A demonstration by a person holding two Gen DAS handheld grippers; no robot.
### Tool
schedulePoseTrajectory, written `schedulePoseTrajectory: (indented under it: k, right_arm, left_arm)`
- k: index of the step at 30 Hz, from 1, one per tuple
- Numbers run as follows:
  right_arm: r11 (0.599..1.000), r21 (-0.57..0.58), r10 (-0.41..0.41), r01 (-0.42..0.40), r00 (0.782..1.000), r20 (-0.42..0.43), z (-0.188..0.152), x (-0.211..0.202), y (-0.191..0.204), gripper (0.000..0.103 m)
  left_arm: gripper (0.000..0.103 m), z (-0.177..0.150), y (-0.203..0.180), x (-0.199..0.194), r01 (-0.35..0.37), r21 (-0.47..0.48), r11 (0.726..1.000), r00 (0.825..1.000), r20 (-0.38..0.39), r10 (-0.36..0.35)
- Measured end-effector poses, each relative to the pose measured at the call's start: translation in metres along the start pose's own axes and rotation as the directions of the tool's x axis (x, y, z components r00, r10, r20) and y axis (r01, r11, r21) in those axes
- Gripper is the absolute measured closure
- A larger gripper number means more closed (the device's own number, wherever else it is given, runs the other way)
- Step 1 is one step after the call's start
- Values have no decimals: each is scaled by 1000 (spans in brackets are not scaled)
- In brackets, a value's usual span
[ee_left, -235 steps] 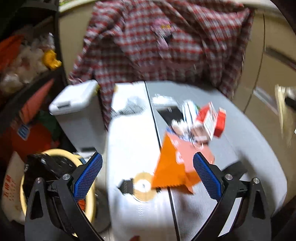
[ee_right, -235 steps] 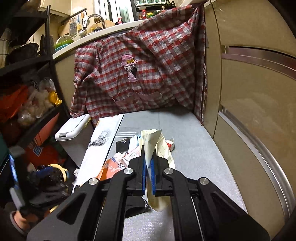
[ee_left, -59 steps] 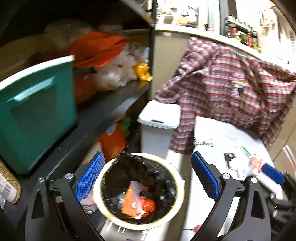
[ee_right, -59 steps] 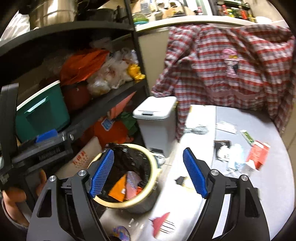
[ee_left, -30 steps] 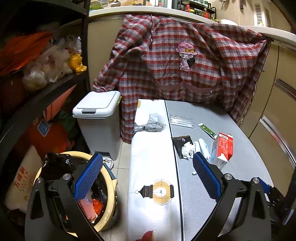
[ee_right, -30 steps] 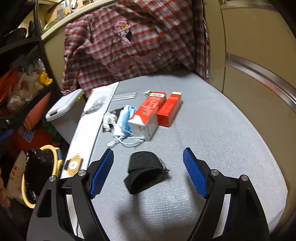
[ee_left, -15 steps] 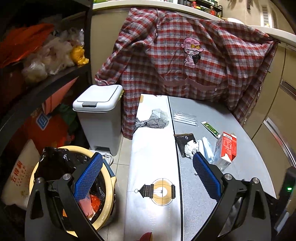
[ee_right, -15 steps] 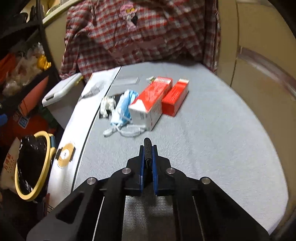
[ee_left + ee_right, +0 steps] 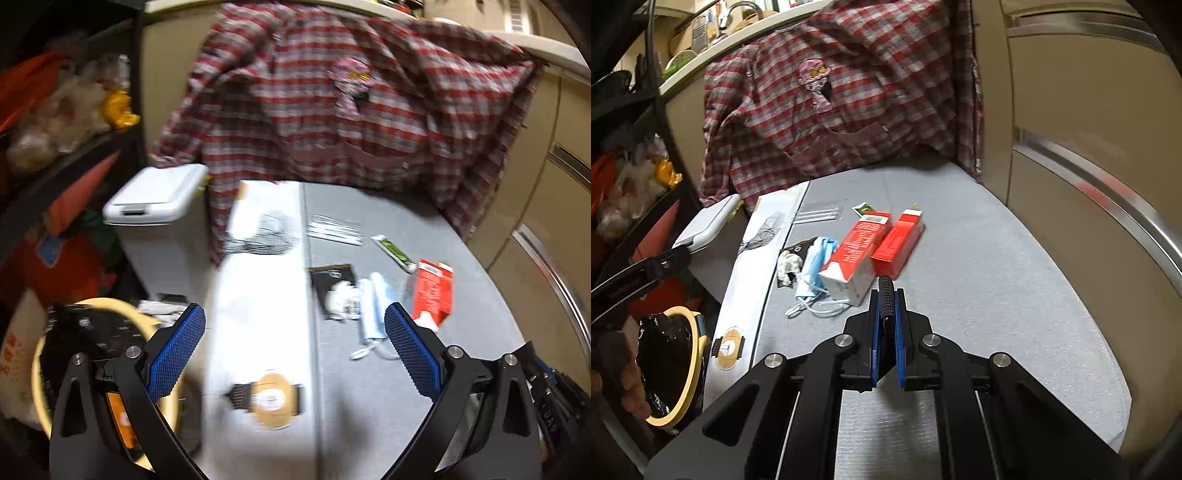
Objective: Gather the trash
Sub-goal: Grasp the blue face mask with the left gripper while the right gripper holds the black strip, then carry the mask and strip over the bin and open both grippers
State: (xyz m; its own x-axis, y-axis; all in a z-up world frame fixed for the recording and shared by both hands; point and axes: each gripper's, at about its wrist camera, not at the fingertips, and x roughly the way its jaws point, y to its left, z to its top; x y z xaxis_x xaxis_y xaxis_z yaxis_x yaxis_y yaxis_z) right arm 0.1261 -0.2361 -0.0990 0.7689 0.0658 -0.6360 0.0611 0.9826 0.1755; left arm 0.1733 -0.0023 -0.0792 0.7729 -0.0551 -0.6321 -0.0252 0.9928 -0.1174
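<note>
Trash pickup at the grey table, black band pinched in the right claw.

Right gripper (image 9: 885,314) at bottom centre has its blue pads clamped tight on a black ribbed band (image 9: 885,295), lifted clear of the grey table (image 9: 997,295); the left gripper (image 9: 293,350) at the bottom of its own view gapes wide and holds nothing. Beyond, mid-frame, lie a white-and-red carton (image 9: 855,254) touching a red box (image 9: 898,243), a blue face mask (image 9: 815,267) and crumpled tissue (image 9: 788,264) to their left. A black-lined yellow bin (image 9: 670,365) sits lower left. A plaid shirt (image 9: 831,99) hangs at the back.
</note>
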Motion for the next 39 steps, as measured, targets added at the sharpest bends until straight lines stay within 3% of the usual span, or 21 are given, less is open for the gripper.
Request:
schedulePoseTrajectory:
  k: [7, 9, 16, 19, 21, 28, 39]
  right_arm:
    - [1000, 30, 9, -9, 1000, -7, 5, 4, -7, 95]
    - [1000, 17, 8, -8, 1000, -2, 5, 4, -6, 95]
    - [1000, 31, 9, -8, 999, -32, 2, 13, -9, 95]
    - [999, 49, 14, -12, 999, -46, 2, 16, -13, 95]
    - [999, 50, 10, -8, 999, -45, 2, 17, -13, 95]
    - [999, 42, 4, -3, 1000, -25, 4, 13, -11, 95]
    - [1000, 30, 1, -3, 999, 39, 9, -6, -6, 95]
  left_arm:
    - [32, 0, -46, 56, 122, 69, 990, 990, -85, -116]
    - [41, -2, -54, 73, 131, 75, 989, 986, -113, -122]
    - [52, -10, -69, 113, 159, 86, 983, 968, -209, -138]
    - [68, -13, -72, 121, 177, 90, 980, 957, -247, -150]
    - [96, -14, -72, 123, 190, 96, 977, 952, -260, -160]
    - [100, -7, -64, 96, 230, 88, 969, 951, -234, -205]
    - [101, 11, -27, 3, 195, 78, 978, 976, -116, -186]
